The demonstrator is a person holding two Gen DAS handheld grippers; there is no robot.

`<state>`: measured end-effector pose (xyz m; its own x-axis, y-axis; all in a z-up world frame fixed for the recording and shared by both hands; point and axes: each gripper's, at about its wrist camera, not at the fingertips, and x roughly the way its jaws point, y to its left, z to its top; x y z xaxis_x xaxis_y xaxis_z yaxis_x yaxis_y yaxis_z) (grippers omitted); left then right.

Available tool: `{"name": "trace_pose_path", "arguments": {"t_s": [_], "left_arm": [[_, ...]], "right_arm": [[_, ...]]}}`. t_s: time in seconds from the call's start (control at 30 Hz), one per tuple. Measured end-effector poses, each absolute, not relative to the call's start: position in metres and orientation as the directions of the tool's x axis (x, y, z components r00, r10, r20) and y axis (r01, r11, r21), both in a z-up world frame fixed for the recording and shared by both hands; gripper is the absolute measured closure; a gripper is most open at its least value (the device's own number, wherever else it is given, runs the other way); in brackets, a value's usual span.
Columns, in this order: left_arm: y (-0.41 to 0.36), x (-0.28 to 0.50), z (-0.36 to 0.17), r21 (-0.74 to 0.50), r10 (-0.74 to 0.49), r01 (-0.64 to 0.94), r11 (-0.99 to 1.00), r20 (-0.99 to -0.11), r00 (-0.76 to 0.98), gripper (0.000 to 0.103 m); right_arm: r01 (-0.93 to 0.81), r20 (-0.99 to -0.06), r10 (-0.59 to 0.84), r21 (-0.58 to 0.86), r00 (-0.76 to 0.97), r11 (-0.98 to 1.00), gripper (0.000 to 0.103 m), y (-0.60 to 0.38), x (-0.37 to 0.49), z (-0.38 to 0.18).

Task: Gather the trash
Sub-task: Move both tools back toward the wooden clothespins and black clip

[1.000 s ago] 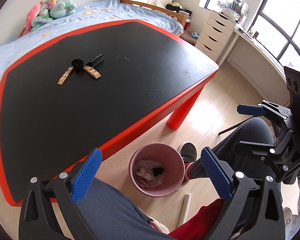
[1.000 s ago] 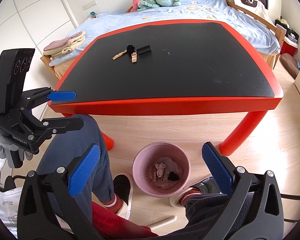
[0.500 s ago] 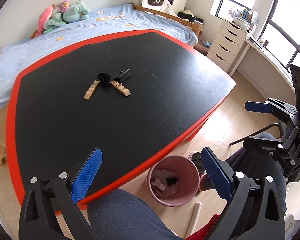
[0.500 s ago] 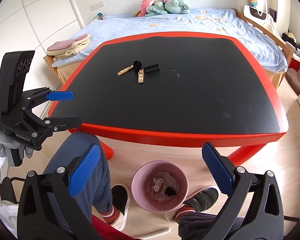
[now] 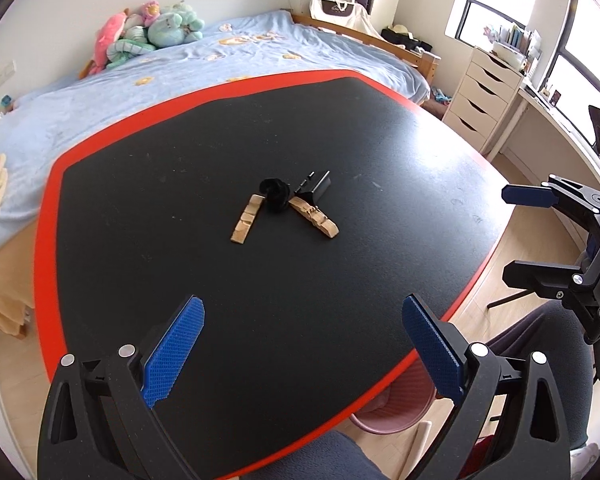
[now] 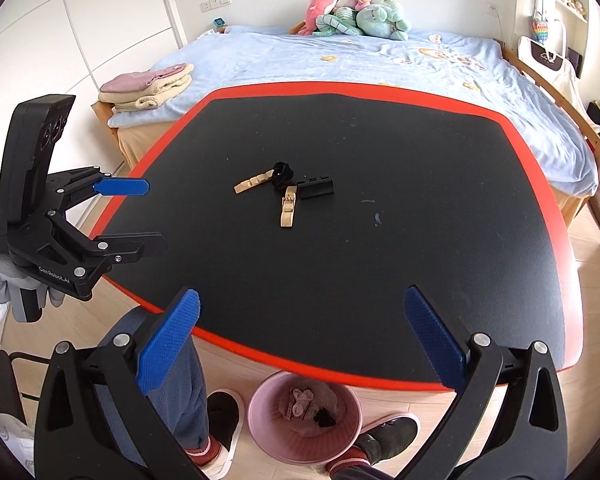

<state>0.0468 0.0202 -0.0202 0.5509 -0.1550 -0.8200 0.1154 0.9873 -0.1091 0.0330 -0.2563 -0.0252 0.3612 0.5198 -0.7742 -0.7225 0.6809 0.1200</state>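
Observation:
A small heap lies mid-table on the black, red-edged table [image 5: 140, 240] [image 6: 420, 280]: two wooden clothespins [image 5: 244, 220] [image 6: 288, 211], a black scrunchie [image 5: 276, 194] [image 6: 282, 174] and a black clip [image 5: 314, 188] [image 6: 316, 188]. My left gripper [image 5: 304, 344] hovers open above the near table edge, well short of the heap. My right gripper [image 6: 302, 334] is open too, over the near edge. Each gripper also shows in the other's view, empty. The pink bin [image 6: 304, 420] [image 5: 392, 412] stands on the floor under the near edge with scraps inside.
A bed with a blue sheet [image 6: 380, 64] and plush toys [image 6: 356, 12] runs behind the table. Folded towels [image 6: 148, 88] lie at its left end. White drawers [image 5: 484, 108] stand at the right. The person's legs and shoes [image 6: 220, 420] flank the bin.
Both grippers have risen from over the bin and floor to above the table's near edge. The heap looks nearer and the bin has slid to the bottom of both views.

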Motion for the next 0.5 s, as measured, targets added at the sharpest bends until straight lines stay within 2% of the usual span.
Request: {"name": "trace_pose_path", "arguments": {"t_s": [0.5], "left_arm": [[0.046,0.107,-0.050,-0.072,-0.143,0.161,0.984,-0.856,0.496,0.008]], "right_arm": [[-0.764,-0.817,0.480,0.078,0.319,0.641,0.003,-0.188,0.111,-0.051]]}}
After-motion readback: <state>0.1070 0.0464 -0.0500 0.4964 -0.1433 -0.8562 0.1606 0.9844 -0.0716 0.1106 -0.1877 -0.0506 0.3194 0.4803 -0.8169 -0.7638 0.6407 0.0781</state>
